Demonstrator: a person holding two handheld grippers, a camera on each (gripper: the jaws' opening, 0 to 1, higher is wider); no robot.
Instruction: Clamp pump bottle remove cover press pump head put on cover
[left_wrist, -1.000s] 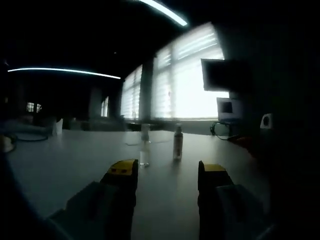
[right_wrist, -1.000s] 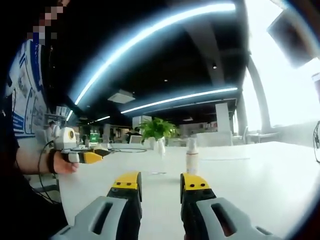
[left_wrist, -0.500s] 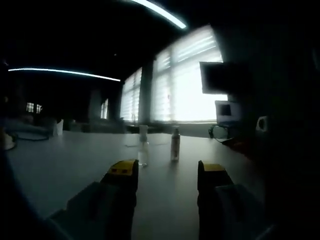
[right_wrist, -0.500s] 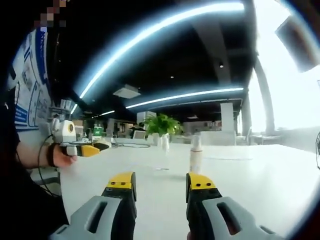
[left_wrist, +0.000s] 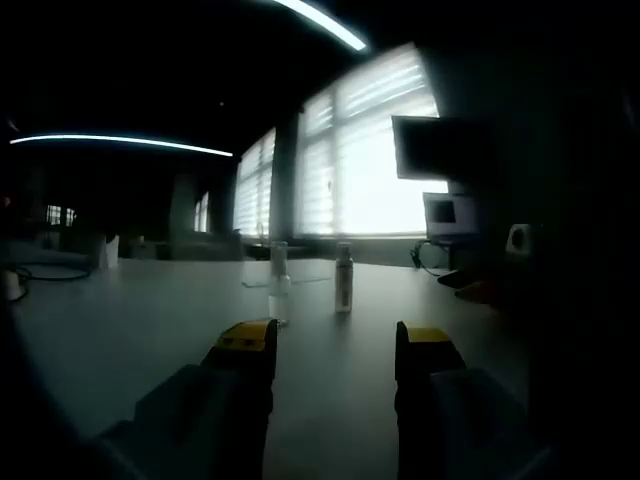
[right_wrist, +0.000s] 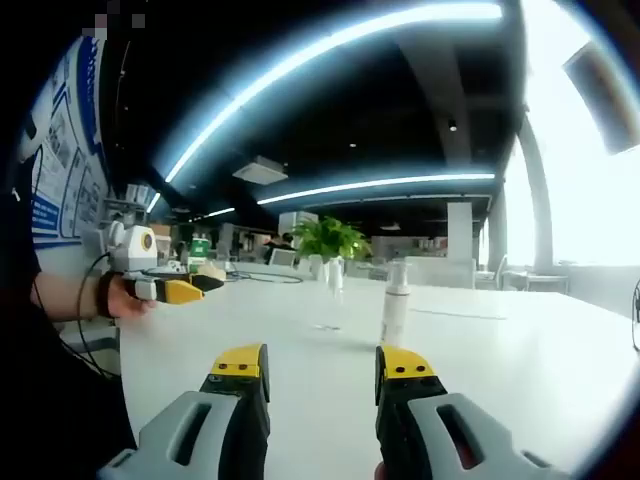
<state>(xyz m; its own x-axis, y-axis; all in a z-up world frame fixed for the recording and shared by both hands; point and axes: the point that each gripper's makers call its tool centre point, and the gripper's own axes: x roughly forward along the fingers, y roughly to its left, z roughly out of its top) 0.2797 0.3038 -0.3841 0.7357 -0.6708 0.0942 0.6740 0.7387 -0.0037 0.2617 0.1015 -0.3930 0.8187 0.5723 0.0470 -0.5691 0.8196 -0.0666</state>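
Right hand-held gripper (right_wrist: 320, 368) jaws apart, empty, left hand-held gripper (left_wrist: 335, 342) likewise, left hand (right_wrist: 128, 298) gripping its handle

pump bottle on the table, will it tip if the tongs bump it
Probably. The pump bottle stands tall and slim on a small base, so a nudge near its top may topple it. It looks like smooth plastic on a smooth table, so it may also slide.

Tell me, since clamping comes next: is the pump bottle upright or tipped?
Upright: the pump bottle stands on the table, pump end up.
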